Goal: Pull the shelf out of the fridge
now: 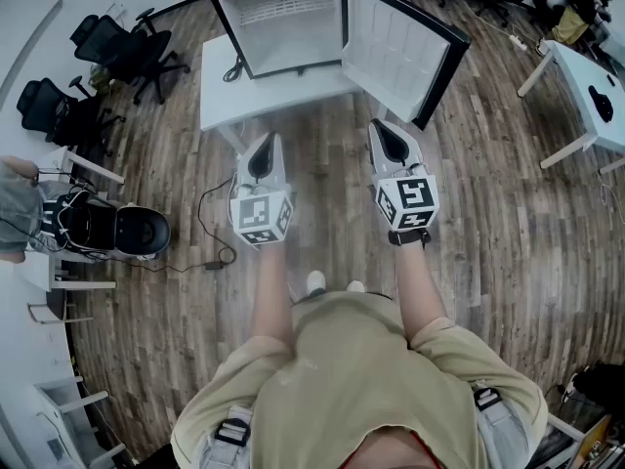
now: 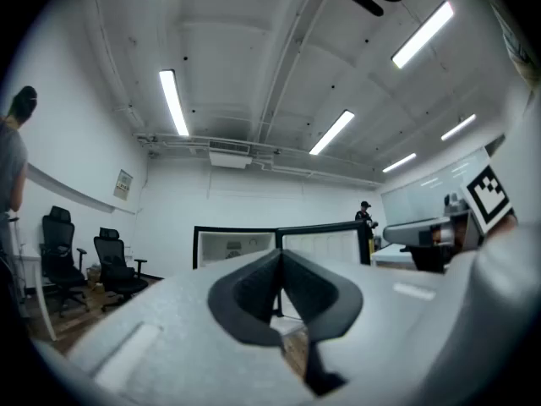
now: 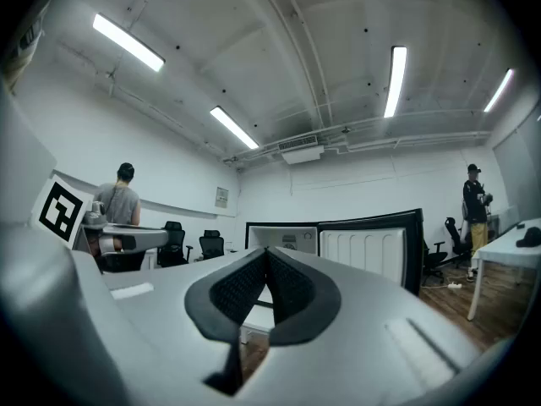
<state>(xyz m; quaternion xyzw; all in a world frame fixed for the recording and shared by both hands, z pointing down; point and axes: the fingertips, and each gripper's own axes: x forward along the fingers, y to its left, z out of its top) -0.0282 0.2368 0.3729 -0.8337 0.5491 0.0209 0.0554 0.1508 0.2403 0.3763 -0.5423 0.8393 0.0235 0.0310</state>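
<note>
**Status.** The fridge (image 1: pixel 288 27) stands on the white table (image 1: pixel 220 86), at its far edge. Its door (image 1: pixel 395 47) is swung open past the table's right-hand edge. The shelf (image 1: pixel 283 6) is seated inside the cabinet, high in the compartment; its wire detail is too small to read.

**Grippers.** The left gripper (image 1: pixel 266 143) and the right gripper (image 1: pixel 387 131) are held out over the floor, well apart from the table's near edge. Both have their jaws closed tip to tip, with nothing between them.

**Hazards from this position (judgement).**
- Jaws shut: a reach made without opening them first would butt the shelf's front edge and not grip it.
- Open door: it stands on the right gripper's side, so a wide approach could strike it.
- Uneven pull: drawing on one side only would probably skew the shelf, and it could jam in the cabinet.
- Light cabinet on a smooth top: a jammed shelf could drag the whole fridge toward the table's near edge.
- A cable (image 1: pixel 210 213) lies on the floor to the left — a snag risk when stepping forward.
</note>
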